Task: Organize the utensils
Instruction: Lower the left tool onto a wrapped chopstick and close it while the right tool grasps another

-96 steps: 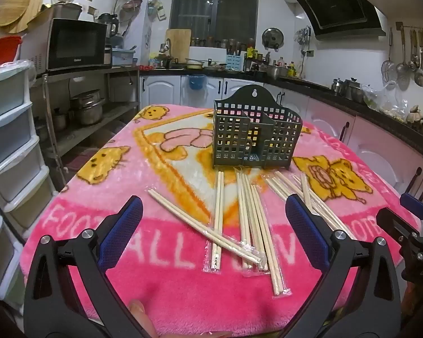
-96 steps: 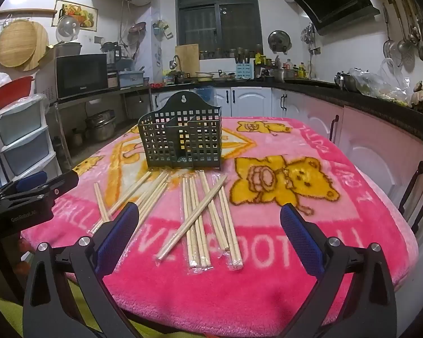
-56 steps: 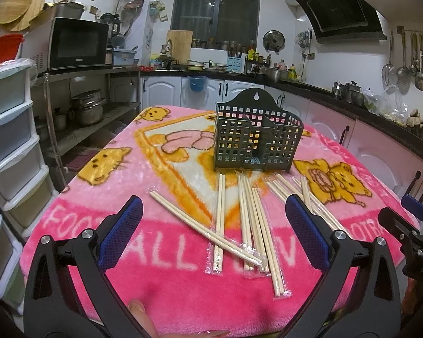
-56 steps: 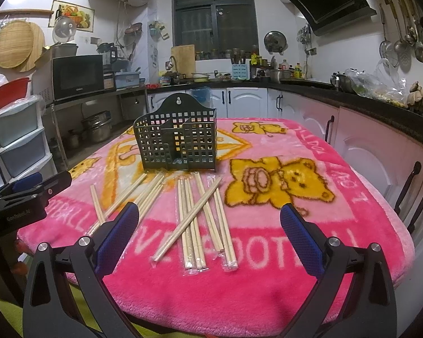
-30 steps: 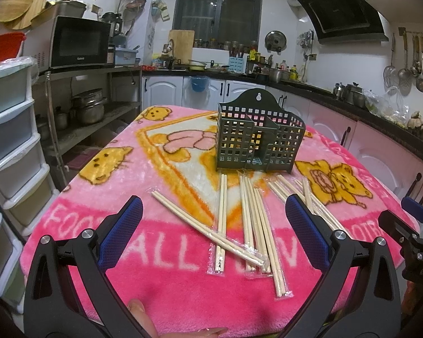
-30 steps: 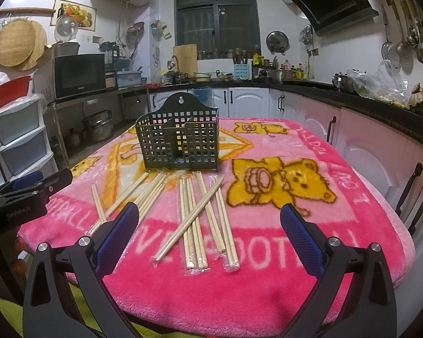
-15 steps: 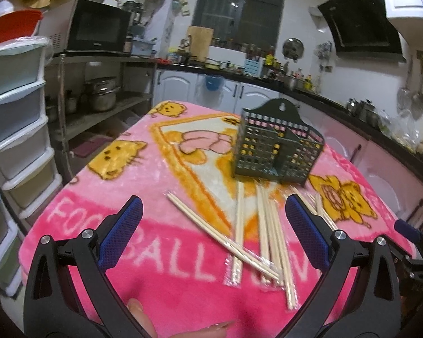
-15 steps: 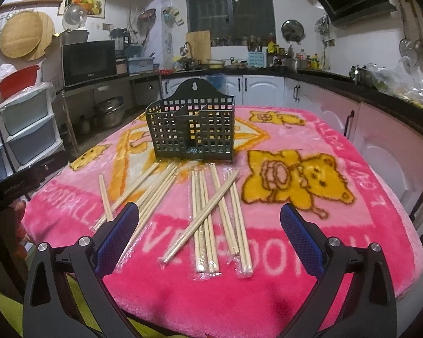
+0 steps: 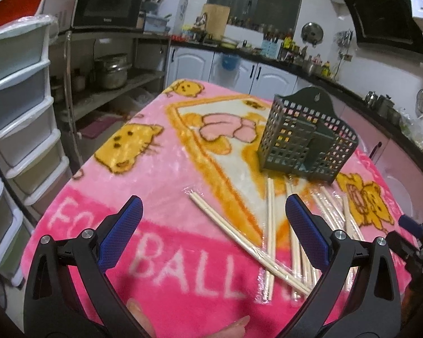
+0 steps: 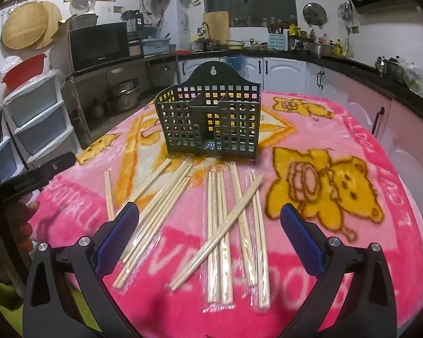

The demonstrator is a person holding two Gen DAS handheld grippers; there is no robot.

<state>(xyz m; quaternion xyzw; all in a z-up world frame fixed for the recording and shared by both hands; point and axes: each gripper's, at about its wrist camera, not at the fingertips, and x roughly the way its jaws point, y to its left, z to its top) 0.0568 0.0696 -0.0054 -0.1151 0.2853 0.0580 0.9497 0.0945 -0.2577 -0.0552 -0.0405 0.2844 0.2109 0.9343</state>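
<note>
On the pink blanket (image 10: 338,129), wrapped chopsticks (image 10: 220,225) lie fanned just in front of the empty dark holder (image 10: 208,124). My left gripper (image 9: 214,236) hangs spread wide, grasping nothing; my right gripper (image 10: 208,233) likewise. I should choose the crossing pair lying on top, close across its middle, then stand it in one compartment. Only my right view shows the holder's dividers squarely; my left view shows the right tool's tip.

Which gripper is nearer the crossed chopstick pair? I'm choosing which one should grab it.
Right. The right gripper frames the crossed pair, open just above it. The left gripper hangs open off to the left, over bare blanket.
</note>
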